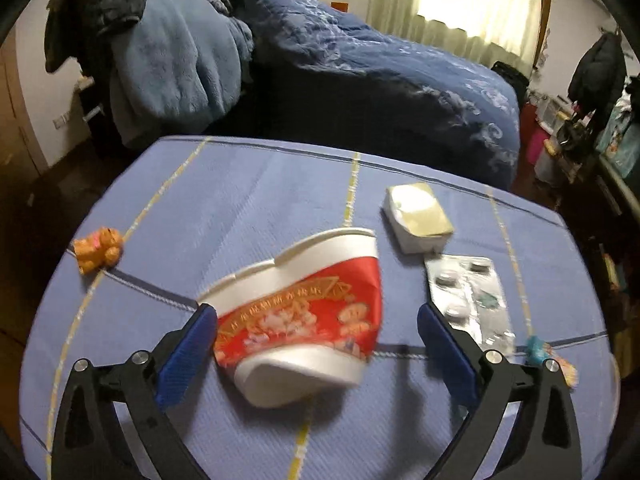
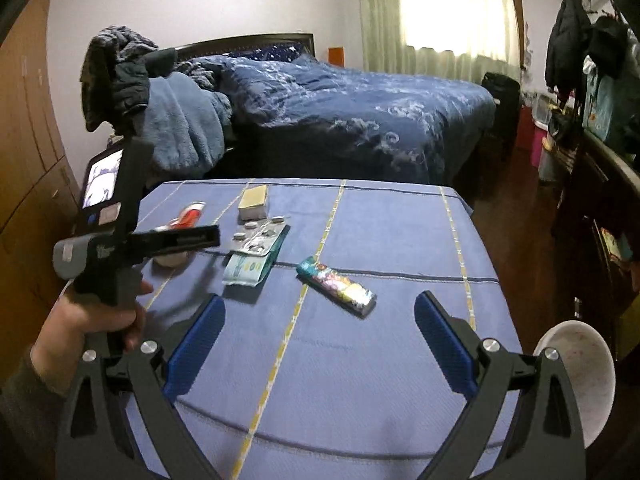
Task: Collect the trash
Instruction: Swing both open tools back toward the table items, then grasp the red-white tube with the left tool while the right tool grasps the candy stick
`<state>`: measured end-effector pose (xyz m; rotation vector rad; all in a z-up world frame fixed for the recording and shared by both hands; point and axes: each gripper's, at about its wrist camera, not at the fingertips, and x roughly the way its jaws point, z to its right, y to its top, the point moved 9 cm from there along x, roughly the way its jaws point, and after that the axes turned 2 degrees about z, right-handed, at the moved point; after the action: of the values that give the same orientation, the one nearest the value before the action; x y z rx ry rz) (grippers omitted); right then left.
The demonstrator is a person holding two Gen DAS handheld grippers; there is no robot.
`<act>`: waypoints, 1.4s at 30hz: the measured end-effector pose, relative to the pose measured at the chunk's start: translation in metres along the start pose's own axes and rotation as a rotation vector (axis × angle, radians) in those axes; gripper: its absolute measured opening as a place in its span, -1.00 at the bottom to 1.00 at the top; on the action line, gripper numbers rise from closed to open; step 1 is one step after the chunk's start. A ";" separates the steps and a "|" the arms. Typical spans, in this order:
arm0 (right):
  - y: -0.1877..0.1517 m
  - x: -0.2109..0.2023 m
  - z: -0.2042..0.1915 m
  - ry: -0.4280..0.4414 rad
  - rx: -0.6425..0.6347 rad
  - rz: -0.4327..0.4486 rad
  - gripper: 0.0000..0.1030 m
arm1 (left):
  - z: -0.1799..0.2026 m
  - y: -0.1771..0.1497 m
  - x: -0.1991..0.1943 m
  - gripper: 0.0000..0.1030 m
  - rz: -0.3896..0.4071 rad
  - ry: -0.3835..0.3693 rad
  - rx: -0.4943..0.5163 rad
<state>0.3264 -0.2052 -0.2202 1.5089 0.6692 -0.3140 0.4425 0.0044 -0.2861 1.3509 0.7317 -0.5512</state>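
Note:
A crushed red-and-white paper cup [image 1: 304, 312] lies on its side on the blue tablecloth [image 1: 248, 200]. My left gripper [image 1: 316, 314] is open around it: the left pad [image 1: 192, 344] sits at the cup's edge and the right pad [image 1: 444, 348] stands clear. In the right wrist view the cup [image 2: 190, 214] is mostly hidden behind the left tool, held by a hand [image 2: 92, 320]. My right gripper [image 2: 320, 306] hangs open and empty above the cloth, just short of a colourful wrapper [image 2: 336, 286].
A small white-and-gold box [image 1: 418, 216], a blister pack [image 1: 468, 296] and an orange wrapper [image 1: 98, 250] lie on the table. A green packet [image 2: 246, 272] sits under the blister pack. A white round container [image 2: 580, 380] stands off the right edge. A bed [image 2: 360, 120] is behind.

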 end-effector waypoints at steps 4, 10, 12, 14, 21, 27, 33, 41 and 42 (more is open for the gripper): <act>0.006 0.020 0.002 -0.035 0.016 -0.034 0.86 | -0.003 0.005 0.003 0.76 0.010 -0.001 -0.006; 0.008 0.039 0.000 -0.060 0.009 -0.051 0.86 | -0.006 0.012 -0.005 0.19 0.043 -0.025 0.024; 0.006 0.047 0.002 -0.077 0.002 -0.066 0.86 | -0.006 0.015 -0.013 -0.01 0.063 -0.031 0.035; 0.005 0.056 0.003 -0.085 -0.002 -0.084 0.86 | -0.007 0.018 -0.025 -0.25 0.091 -0.051 0.046; -0.002 0.091 0.012 -0.148 -0.031 -0.161 0.84 | -0.018 0.023 -0.047 -0.71 0.111 -0.160 0.006; -0.012 0.107 0.012 -0.156 -0.059 -0.229 0.47 | -0.030 0.013 -0.040 -0.72 0.075 -0.223 -0.029; -0.013 0.108 0.007 -0.075 -0.019 -0.251 -0.32 | -0.037 0.007 -0.062 -0.72 0.084 -0.325 -0.090; -0.022 0.087 0.004 -0.042 0.005 -0.237 -0.52 | -0.030 0.003 -0.098 -0.72 0.119 -0.376 -0.083; -0.024 0.082 0.004 -0.038 0.014 -0.231 -0.52 | -0.029 0.002 -0.101 -0.72 0.121 -0.379 -0.080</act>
<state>0.3777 -0.1933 -0.2874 1.4367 0.8142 -0.5228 0.3726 0.0273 -0.2116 1.1633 0.3566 -0.6512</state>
